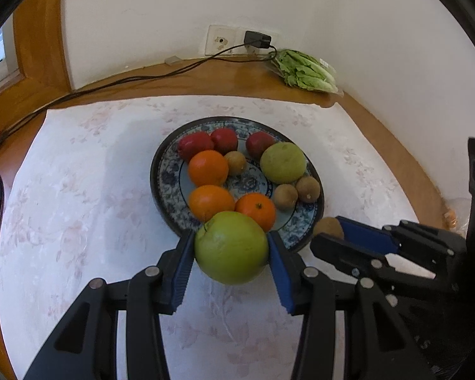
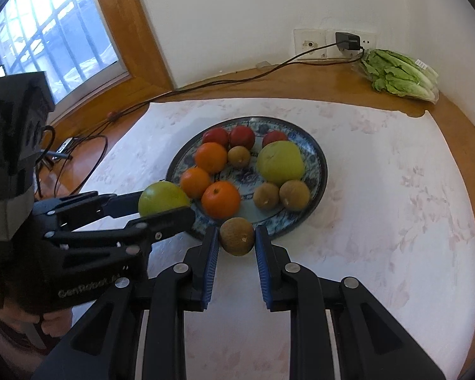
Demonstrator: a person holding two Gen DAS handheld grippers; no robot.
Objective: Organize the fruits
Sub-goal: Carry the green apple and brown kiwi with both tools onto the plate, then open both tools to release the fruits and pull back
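A blue patterned plate (image 1: 171, 190) (image 2: 316, 155) on the white cloth carries three red fruits (image 1: 195, 144), three oranges (image 1: 208, 167), another green apple (image 1: 283, 162) (image 2: 280, 162) and three kiwis (image 1: 285, 196). My left gripper (image 1: 231, 248) (image 2: 164, 204) is shut on a large green apple (image 1: 231, 247) (image 2: 161, 198), held above the plate's near left rim. My right gripper (image 2: 237, 237) (image 1: 329, 234) is shut on a brown kiwi (image 2: 237, 237) (image 1: 327, 226), held just off the plate's near rim, to the right of the apple.
A bag of lettuce (image 1: 305, 69) (image 2: 399, 72) lies at the back right on the wooden table (image 1: 205, 76). A charger (image 1: 257, 40) is plugged into the wall socket, and its cable (image 1: 110, 85) runs left over the wood. A window (image 2: 47, 38) is at the far left.
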